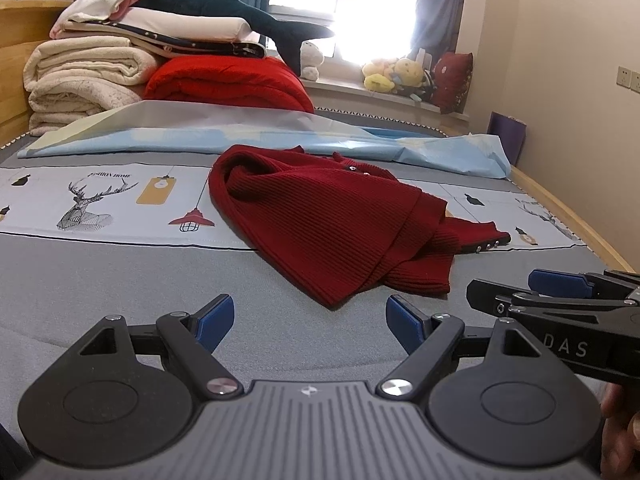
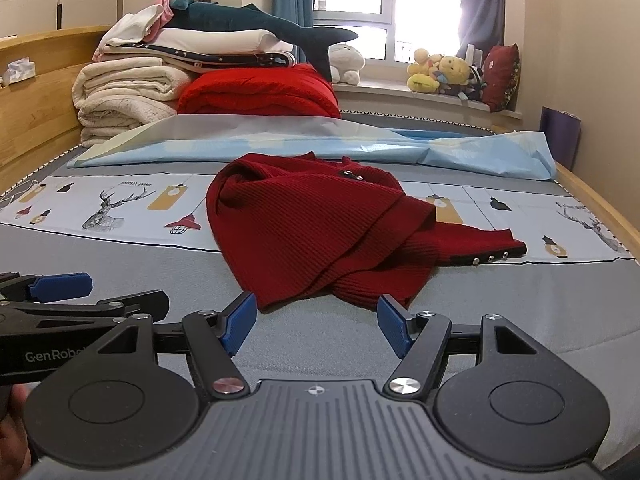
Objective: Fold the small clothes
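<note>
Garment: a dark red ribbed knit sweater (image 1: 332,216) lies crumpled and unfolded on the bed (image 1: 120,276), partly on the grey cover and partly on the printed strip; one cuff with small metal snaps (image 2: 490,258) trails out to the right.
Left gripper: the black left gripper with blue pads (image 1: 310,322) hovers low over the grey cover just short of the sweater's near hem; its fingers (image 1: 218,320) are spread apart and grasp nothing.
Right gripper: the black right gripper with blue pads (image 2: 316,320) sits beside the left one, its fingers (image 2: 394,324) also released and spread, with the sweater's near edge just ahead between them, apart from the pads.
Seen across: from the left wrist view the right gripper enters at the right edge; from the right wrist view the left one enters at the left edge.
Bed cover: a pale strip printed with deer heads and lamps (image 1: 96,200) runs across under the sweater.
Behind: a light blue sheet (image 2: 280,146) lies flat, then a folded red quilt (image 2: 260,94) and stacked cream blankets (image 2: 124,96), with a dark teal plush shark (image 2: 256,22) on top.
Windowsill: yellow plush toys (image 2: 438,72) and a dark red cushion (image 2: 500,76).
</note>
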Motion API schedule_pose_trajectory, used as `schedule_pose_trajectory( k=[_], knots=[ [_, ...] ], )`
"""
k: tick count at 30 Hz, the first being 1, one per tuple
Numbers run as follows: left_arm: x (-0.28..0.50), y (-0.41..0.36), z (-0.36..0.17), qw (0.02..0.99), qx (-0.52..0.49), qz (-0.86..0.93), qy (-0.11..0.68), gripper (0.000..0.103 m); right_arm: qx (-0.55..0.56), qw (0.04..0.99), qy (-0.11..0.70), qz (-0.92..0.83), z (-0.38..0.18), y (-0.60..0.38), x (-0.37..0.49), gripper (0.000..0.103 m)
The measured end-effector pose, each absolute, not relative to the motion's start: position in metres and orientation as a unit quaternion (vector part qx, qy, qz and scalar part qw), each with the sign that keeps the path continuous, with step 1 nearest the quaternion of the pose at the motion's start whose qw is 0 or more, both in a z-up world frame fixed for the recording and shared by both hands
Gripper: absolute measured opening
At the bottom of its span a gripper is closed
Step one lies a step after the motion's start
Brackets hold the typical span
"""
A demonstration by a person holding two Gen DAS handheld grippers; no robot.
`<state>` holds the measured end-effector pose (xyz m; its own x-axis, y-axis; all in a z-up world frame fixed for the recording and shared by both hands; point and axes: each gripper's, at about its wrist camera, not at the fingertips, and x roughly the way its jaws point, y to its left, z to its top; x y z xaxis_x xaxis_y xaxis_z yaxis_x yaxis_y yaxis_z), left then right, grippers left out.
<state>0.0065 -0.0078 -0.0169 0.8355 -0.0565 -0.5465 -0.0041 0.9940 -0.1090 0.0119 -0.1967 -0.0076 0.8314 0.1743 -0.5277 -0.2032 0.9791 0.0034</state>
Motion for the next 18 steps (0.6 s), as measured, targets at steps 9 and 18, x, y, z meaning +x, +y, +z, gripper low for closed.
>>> schedule_pose_trajectory(
  k=[9, 18],
  knots=[
    [0.0050, -0.0066, -0.0182, 0.956, -0.053, -0.013, 0.288, 0.087, -0.026, 0.956, 0.274, 0.098, -0.0086, -0.1967, 0.0117, 0.068],
    [0.0057, -0.0062, -0.0188, 0.956, -0.054, -0.012, 0.289, 0.087, -0.026, 0.956, 0.274, 0.097, -0.0082, -0.1965, 0.0117, 0.068]
  ],
)
